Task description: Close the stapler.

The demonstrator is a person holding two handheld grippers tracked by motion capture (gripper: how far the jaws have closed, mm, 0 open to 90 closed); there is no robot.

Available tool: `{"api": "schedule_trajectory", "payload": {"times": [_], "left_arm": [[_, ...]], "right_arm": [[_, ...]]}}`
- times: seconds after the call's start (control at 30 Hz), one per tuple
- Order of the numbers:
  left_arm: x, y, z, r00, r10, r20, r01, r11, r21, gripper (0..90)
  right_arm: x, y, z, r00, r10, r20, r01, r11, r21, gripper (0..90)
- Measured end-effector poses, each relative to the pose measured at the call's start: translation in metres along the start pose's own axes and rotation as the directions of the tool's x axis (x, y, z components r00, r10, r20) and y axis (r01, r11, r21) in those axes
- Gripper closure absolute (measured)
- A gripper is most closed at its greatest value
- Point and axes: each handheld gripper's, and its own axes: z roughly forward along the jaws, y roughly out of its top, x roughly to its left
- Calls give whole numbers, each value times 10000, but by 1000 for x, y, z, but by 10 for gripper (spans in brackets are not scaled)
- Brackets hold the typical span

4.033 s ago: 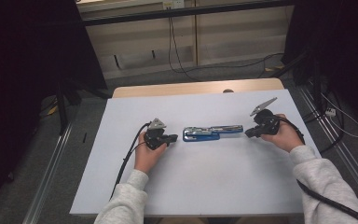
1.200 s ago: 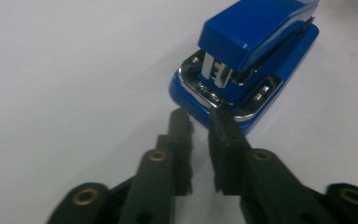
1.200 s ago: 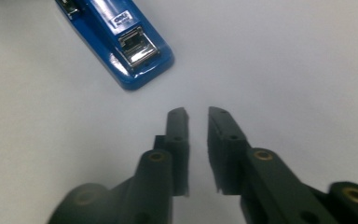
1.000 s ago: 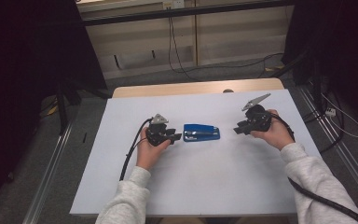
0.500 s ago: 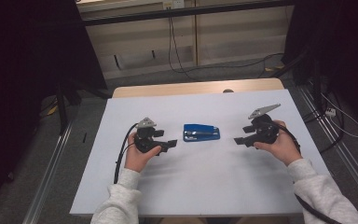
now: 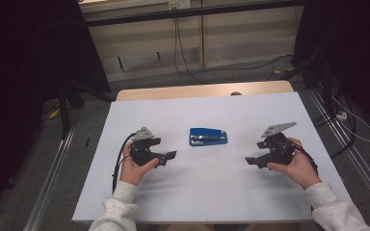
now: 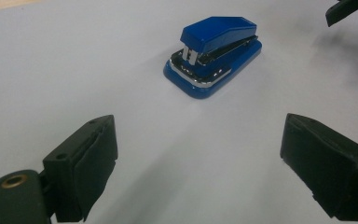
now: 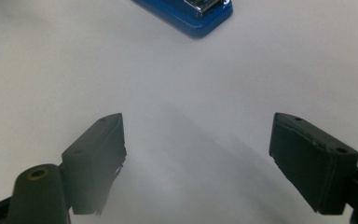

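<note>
Flanking the closed blue stapler (image 6: pixel 208 136), left gripper (image 6: pixel 169 156) and right gripper (image 6: pixel 250 161), jaws just opened wide, empty.

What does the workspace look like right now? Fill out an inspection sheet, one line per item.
Surface: white rectangular tabletop, wooden strip at its far edge.
Job's things: closed blue plastic stapler, lying flat mid-table, untouched.
Clutter: nothing seen.
Grippers: left gripper and right gripper flank the stapler, apart from it; jaws have just been opening, nothing between them.
Cables: black cable trails from left gripper; more cables on the floor.
Surroundings: dark stands, pale wall panels behind.
</note>
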Motion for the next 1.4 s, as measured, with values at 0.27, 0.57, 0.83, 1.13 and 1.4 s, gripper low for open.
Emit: {"api": "schedule_trajectory", "payload": {"times": [0.27, 0.57, 0.83, 1.13, 1.4], "left_arm": [[-1, -10, -16, 10000, -73, -4, 73, 10000, -23, 97], [-1, -20, -32, 9999, -127, -99, 127, 9999, -26, 100], [-1, -27, -47, 9994, -135, -325, 132, 9999, -97, 98], [-4, -36, -60, 9993, -167, -327, 161, 9997, -185, 98], [-9, -41, -66, 9996, -61, -270, 58, 9999, -120, 99]], "right_arm": [[9, -8, -6, 10000, -67, 63, 68, 10000, -56, 157], [12, -22, -12, 9998, 125, 151, -124, 9999, -113, 153], [13, -29, -21, 9995, 207, 227, -201, 9994, -271, 152], [16, -34, -25, 9996, 183, 196, -178, 9994, -289, 146], [18, -36, -28, 9998, 139, 156, -134, 9994, -318, 137]]}}
